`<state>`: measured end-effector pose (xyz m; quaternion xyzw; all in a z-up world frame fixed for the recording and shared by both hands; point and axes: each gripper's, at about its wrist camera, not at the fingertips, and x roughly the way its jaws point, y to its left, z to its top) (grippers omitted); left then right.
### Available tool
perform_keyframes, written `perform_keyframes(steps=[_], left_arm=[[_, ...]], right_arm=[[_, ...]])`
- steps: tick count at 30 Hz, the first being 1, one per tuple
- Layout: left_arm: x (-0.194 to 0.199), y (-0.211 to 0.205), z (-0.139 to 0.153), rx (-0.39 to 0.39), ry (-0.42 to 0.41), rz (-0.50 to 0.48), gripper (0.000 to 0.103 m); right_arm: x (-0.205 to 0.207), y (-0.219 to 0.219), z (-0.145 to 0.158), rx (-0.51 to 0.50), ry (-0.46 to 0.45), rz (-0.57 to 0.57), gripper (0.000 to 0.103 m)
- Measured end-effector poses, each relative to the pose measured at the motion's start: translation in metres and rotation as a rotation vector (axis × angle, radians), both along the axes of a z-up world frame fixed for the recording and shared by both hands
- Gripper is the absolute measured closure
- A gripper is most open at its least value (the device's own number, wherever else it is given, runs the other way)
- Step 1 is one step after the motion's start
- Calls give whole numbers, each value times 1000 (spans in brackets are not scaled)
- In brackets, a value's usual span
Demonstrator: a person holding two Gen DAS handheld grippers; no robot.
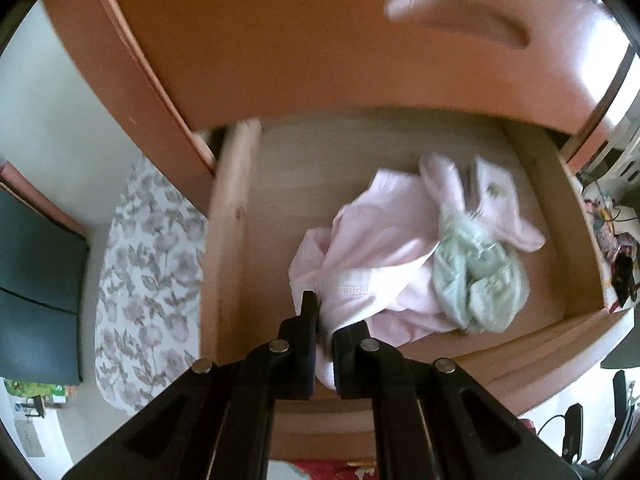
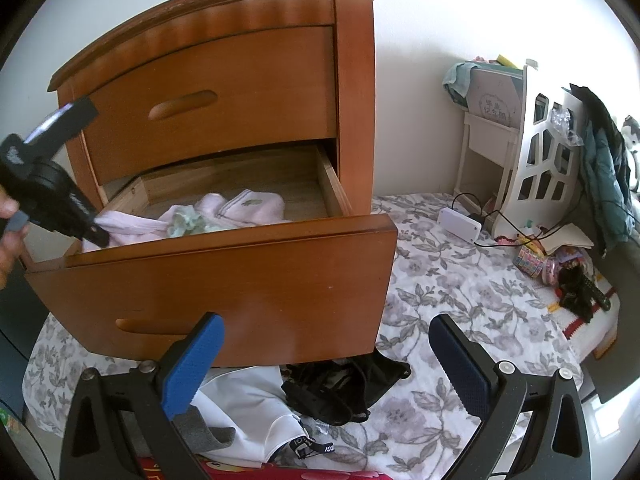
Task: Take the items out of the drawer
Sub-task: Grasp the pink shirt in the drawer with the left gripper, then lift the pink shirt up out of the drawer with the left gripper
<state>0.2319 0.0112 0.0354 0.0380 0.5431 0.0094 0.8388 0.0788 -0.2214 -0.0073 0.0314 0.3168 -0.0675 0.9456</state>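
Note:
The lower drawer (image 2: 208,276) of a brown wooden nightstand (image 2: 240,80) stands pulled out. In it lies a pale pink garment (image 1: 384,240) with a light green cloth (image 1: 476,280) bunched on top. My left gripper (image 1: 324,320) is shut on a fold of the pink garment, which is drawn up between its black fingers; in the right wrist view the left gripper (image 2: 98,236) pulls the pink garment (image 2: 132,224) at the drawer's left corner. My right gripper (image 2: 326,354) is open in front of the drawer front, with nothing between its blue pads (image 2: 196,364).
The nightstand stands on a flower-print bed sheet (image 2: 460,300). A black garment (image 2: 344,388) and a white garment (image 2: 248,412) lie in front of the drawer. A white shelf (image 2: 536,160), cables and small clutter (image 2: 560,268) are at the right. A person's hand (image 2: 6,232) holds the left gripper.

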Motion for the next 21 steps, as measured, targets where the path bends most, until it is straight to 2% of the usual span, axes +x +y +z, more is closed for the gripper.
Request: perform_keyframes(steps=[6,11,21], left_arm=[[-22,13,33,-13,-127,10,98],[-30,22,53,-49,-199,23,98],[-36,29,91,-58,-316,55,98]], right_arm=[[-1,0,2,-4,-2,-3,0],[-1,0,3,-11,-3,-3,0],[-1,1,2,-9,-3,-3,0]])
